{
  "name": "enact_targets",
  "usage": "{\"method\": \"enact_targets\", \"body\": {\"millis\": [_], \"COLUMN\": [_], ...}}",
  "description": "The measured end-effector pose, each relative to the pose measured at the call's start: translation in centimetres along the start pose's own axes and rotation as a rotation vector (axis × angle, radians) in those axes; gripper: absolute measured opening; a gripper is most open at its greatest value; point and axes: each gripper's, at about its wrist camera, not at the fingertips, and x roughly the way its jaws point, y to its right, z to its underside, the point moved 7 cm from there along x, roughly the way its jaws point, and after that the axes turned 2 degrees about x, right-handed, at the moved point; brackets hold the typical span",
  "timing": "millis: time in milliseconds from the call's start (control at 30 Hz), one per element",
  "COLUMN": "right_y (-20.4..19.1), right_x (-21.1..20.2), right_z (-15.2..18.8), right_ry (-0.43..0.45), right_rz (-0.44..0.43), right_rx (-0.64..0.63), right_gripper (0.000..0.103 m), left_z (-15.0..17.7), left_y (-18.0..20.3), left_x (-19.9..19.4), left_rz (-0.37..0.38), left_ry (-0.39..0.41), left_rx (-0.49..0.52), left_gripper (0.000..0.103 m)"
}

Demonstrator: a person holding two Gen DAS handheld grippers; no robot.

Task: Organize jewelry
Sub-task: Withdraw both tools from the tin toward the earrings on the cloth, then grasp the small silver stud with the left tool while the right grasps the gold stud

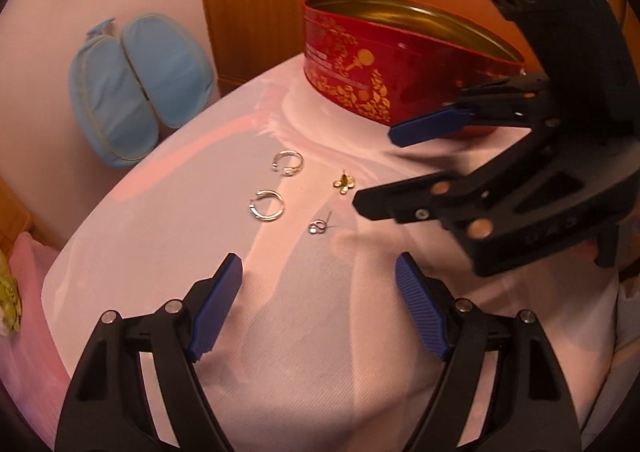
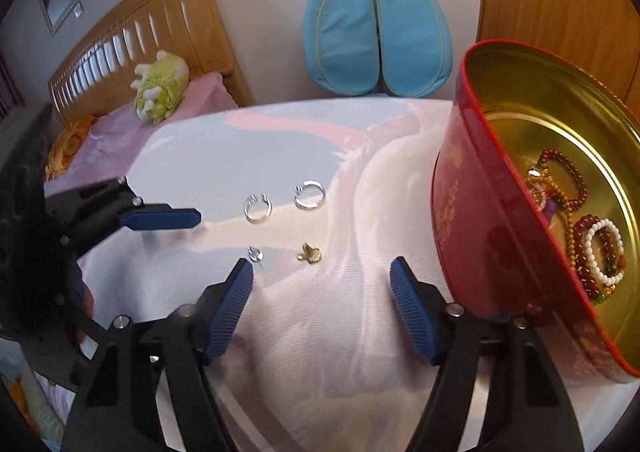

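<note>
Left gripper (image 1: 318,272) spread wide, blue pads apart, nothing between them, hovering over the white cloth-covered table (image 1: 160,236). Right gripper (image 2: 322,274) also spread wide and empty, low over the same cloth.

Red tin with gold print (image 2: 472,236), oval, lid off, sits at the far right corner of the table as the left wrist view has it. Inside on the gold floor: dark red bead bracelets (image 2: 576,176), a white bead bracelet (image 2: 604,248), tan bead strand (image 2: 570,220), all tangled toward one end. Right gripper's right finger just beside the tin wall; touching or not, cannot tell.

Four small pieces lie loose on the cloth mid-table, apart from each other and clear of both grippers:
- silver open ring (image 1: 287,162), gap facing the table's left edge
- silver hoop earring (image 1: 267,205), lying flat, nearer the left gripper
- gold flower stud (image 1: 344,183), post sticking up
- small silver stud (image 1: 319,226), post pointing up-right toward the tin, long axis diagonal; in the right wrist view it lies just off the tip of that gripper's left finger.

Behind the table: folded light-blue chair (image 2: 378,36) against the wall, wooden bed headboard (image 2: 132,36), green plush toy (image 2: 160,86) on pink bedding.
</note>
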Motion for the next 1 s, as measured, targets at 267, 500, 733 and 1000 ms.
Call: {"method": "enact_targets", "body": {"millis": [267,500,733,1000], "right_y": [-0.4,-0.8,-1.7,-1.8], "right_x": [1.2,2.0,2.2,2.0], "right_z": [-0.3,-0.7,-0.7,-0.4], "right_ry": [0.006,-0.003,-0.032,-0.043], "right_rz": [0.003,-0.057,-0.11,-0.121], "right_rx": [-0.179,-0.314,-0.41,-0.436], "right_gripper": [0.057,0.052,0.034,0.014], "left_z": [-0.8,-1.1,-1.5,-1.5], "left_y": [0.8,0.5,0.7,0.9], "left_x": [0.9,0.9,0.9,0.8], "left_rz": [-0.007,0.015,0.032,0.019], "left_ry": [0.018,0.032,0.039,0.045], "left_rx": [0.016,0.029,0.032,0.026], "left_gripper": [0.077,0.063,0.044,0.008]}}
